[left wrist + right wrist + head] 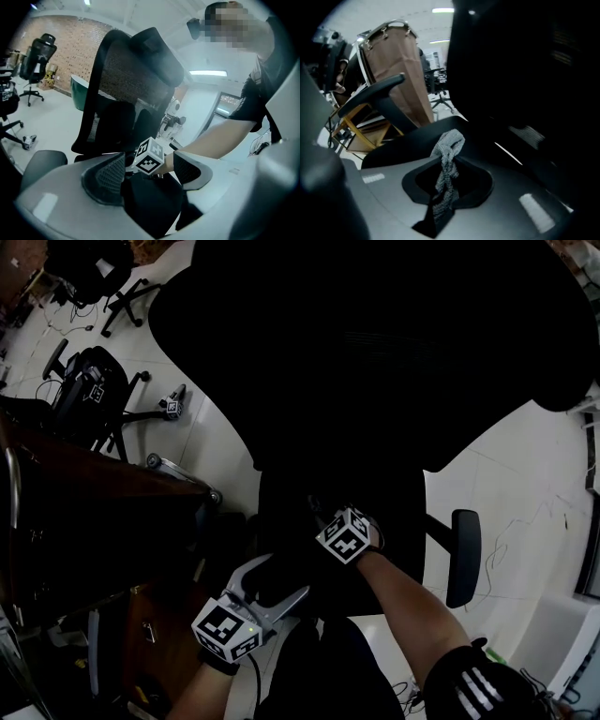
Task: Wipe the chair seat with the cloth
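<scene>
Over the black padded chair seat [394, 521], below the broad dark backrest [375, 352], the right gripper [447, 180] has its fingers pinched on a grey knitted cloth [446, 168]. The cloth is bunched into a narrow twisted rope that runs up between the fingers, with its loose end poking out past them toward the seat. Whether that end touches the upholstery cannot be told from here.

The left gripper [281, 582] hangs nearer the person at the seat's front edge. Its fingers are spread wide with nothing between them, and in its own view it looks across at the right gripper's marker cube [150, 157].

The wipe itself seems barely begun, or about to begin. To do it well, the right gripper should probably tip down so that a flat run of cloth lies on the seat rather than just the knotted tip. As it is bunched now, only a thin line would make contact. Long, overlapping strokes from the backrest toward the front edge would cover the pad evenly. The hard fingers should stay clear of the upholstery so that only the fabric drags. If the chair swivels or rolls, the empty left gripper could brace the black armrest [464, 554].
</scene>
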